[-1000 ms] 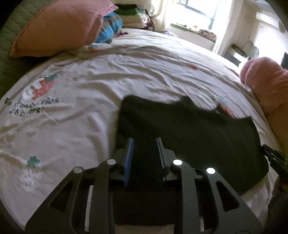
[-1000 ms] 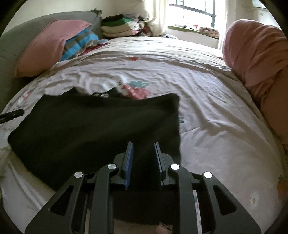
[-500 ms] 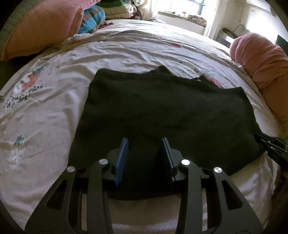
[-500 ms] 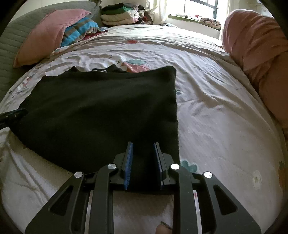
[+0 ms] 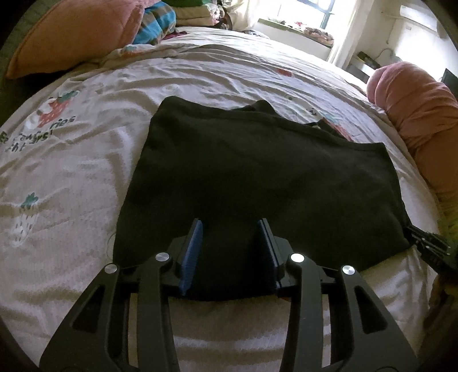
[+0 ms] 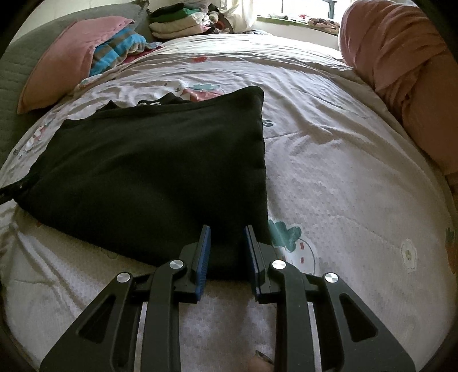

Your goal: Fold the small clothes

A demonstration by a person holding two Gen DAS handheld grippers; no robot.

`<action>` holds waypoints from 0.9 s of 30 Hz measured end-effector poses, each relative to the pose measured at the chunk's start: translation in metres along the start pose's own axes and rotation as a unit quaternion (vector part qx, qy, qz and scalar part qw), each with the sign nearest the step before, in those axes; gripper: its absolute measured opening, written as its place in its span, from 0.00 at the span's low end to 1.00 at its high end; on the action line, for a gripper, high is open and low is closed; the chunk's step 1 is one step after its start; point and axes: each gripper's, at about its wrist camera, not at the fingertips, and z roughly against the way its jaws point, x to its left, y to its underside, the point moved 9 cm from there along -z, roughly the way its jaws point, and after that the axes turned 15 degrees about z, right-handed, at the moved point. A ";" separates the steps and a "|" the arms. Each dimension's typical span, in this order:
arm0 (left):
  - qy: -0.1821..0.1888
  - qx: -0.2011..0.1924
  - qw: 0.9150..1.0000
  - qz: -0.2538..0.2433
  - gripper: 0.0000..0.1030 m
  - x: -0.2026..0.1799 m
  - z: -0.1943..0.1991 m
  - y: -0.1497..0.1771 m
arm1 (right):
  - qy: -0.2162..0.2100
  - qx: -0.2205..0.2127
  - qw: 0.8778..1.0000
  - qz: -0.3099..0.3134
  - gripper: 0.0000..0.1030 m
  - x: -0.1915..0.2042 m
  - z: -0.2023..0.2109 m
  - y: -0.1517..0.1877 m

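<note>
A black garment [image 5: 257, 177] lies folded flat on the white printed bed sheet [image 5: 71, 171]; it also shows in the right wrist view [image 6: 148, 166]. My left gripper [image 5: 230, 229] is open, its blue-padded fingers spread over the garment's near left edge. My right gripper [image 6: 227, 231] is open over the garment's near right corner, its fingers a moderate gap apart. The right gripper's tip shows at the right edge of the left wrist view [image 5: 429, 246]. Neither gripper holds the cloth.
A pink pillow [image 5: 74, 34] and striped blue fabric [image 5: 154, 25] lie at the far left. A stack of folded clothes [image 6: 180, 23] sits at the back. A rolled pink blanket [image 6: 400, 63] lies along the right side. A window is behind.
Both grippers were shut on the garment's near edge while laying it down; both have opened and let it go. The garment now lies flat on the bed.
</note>
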 end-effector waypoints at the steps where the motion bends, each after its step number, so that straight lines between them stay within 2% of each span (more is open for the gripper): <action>1: -0.001 -0.002 1.000 -0.001 0.32 0.000 0.002 0.001 | 0.000 0.000 1.000 0.000 0.22 0.000 0.001 0.001; 7: -0.003 -0.007 1.000 -0.003 0.35 0.002 0.008 0.003 | -0.002 -0.008 1.000 0.000 0.25 0.002 0.008 0.005; 13: 0.001 -0.009 1.000 0.001 0.44 0.004 0.014 0.005 | -0.006 -0.017 1.000 0.000 0.34 0.006 0.016 0.005; 15: 0.001 -0.011 1.000 0.002 0.46 0.003 0.016 0.005 | -0.009 -0.021 1.000 0.000 0.40 0.009 0.019 0.005; 19: 0.003 -0.014 1.000 0.004 0.49 0.004 0.021 0.006 | -0.012 -0.022 1.000 -0.001 0.45 0.011 0.022 0.006; 21: 0.003 -0.016 1.000 0.006 0.55 0.005 0.023 0.005 | -0.015 -0.025 1.000 -0.002 0.51 0.013 0.024 0.006; 24: 0.004 -0.018 1.000 0.010 0.56 0.006 0.025 0.005 | -0.018 -0.030 0.999 -0.002 0.62 0.015 0.028 0.006; 27: 0.005 -0.021 1.000 0.012 0.62 0.007 0.028 0.005 | -0.013 -0.034 0.999 -0.005 0.65 0.016 0.031 0.006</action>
